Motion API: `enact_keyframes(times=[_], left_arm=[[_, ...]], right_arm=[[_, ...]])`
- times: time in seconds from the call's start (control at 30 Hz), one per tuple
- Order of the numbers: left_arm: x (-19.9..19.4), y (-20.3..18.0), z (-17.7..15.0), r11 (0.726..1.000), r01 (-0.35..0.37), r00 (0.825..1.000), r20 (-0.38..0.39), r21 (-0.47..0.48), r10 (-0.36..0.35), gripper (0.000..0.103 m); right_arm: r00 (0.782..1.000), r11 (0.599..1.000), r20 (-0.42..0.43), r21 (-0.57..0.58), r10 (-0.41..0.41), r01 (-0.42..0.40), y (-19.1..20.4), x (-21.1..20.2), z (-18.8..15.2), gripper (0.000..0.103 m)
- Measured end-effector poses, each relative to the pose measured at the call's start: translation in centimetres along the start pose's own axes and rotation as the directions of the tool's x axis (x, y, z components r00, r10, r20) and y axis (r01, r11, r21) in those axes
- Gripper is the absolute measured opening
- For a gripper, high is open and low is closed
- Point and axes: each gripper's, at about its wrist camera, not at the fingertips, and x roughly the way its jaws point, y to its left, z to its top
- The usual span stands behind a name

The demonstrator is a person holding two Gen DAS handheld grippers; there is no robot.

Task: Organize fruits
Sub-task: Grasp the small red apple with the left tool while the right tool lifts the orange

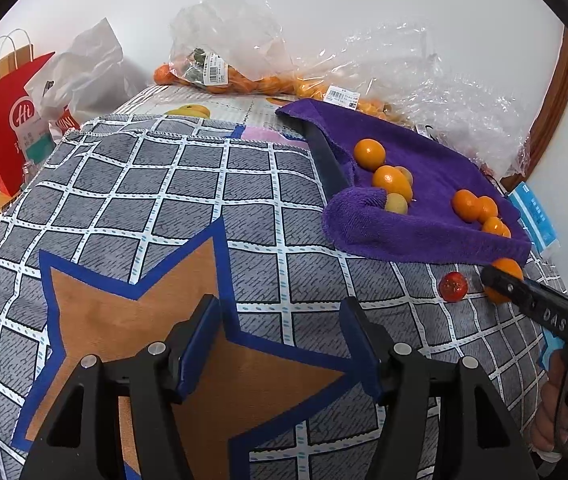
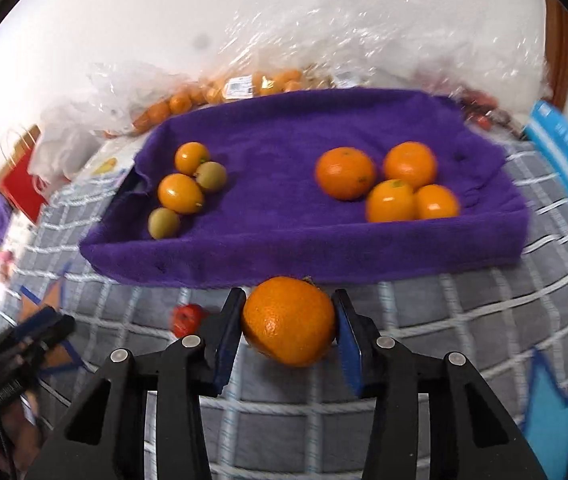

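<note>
Eight fruits lie sorted on our purple towel (image 2: 304,240); right gripper (image 2: 288,334) clamps an orange (image 2: 288,320), left gripper (image 1: 279,344) gapes empty, red fruit (image 2: 187,319) remains.

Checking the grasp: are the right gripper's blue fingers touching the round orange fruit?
Touching. The right wrist view shows both fingers of the right gripper pressed against the round orange fruit, no gap.

Left wrist view: low over checked cloth (image 1: 163,184), facing purple towel (image 1: 436,184) from its left, farther off. Right wrist view: close, facing towel (image 2: 284,240) head-on. Shared: towel, bags (image 1: 235,40) behind, red fruit (image 1: 452,286).
</note>
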Motion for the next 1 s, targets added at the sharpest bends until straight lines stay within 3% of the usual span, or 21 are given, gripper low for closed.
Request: enact_keyframes(times=[0.13, 0.53, 0.73, 0.83, 1.0], left_arm=[[0.0, 0.0, 0.0, 1.0, 0.0, 1.0, 0.0, 0.0, 0.0, 0.06], [-0.1, 0.0, 0.0, 1.0, 0.008, 1.0, 0.002, -0.009, -0.008, 0.06], [-0.4, 0.4, 0.0, 0.997, 0.065, 0.998, 0.012, -0.036, -0.064, 0.057], [-0.7, 0.3, -0.1, 0.995, 0.091, 0.996, -0.003, -0.046, -0.091, 0.048], [-1.5, -2.4, 0.1, 0.99, 0.144, 0.989, -0.031, -0.011, -0.144, 0.048]], right_arm=[[1.0, 1.0, -0.022, -0.024, 0.003, -0.004, -0.2, 0.3, -0.8, 0.044], [0.999, 0.998, 0.034, -0.064, 0.006, -0.004, -0.5, -0.6, -1.8, 0.044], [0.997, 0.995, 0.078, -0.101, -0.016, 0.024, -1.4, -1.9, -2.8, 0.044], [0.992, 0.992, 0.12, -0.12, -0.034, 0.048, -1.7, -2.9, -2.9, 0.042], [0.988, 0.991, 0.15, -0.119, -0.034, 0.053, -2.5, -3.6, -3.1, 0.041]])
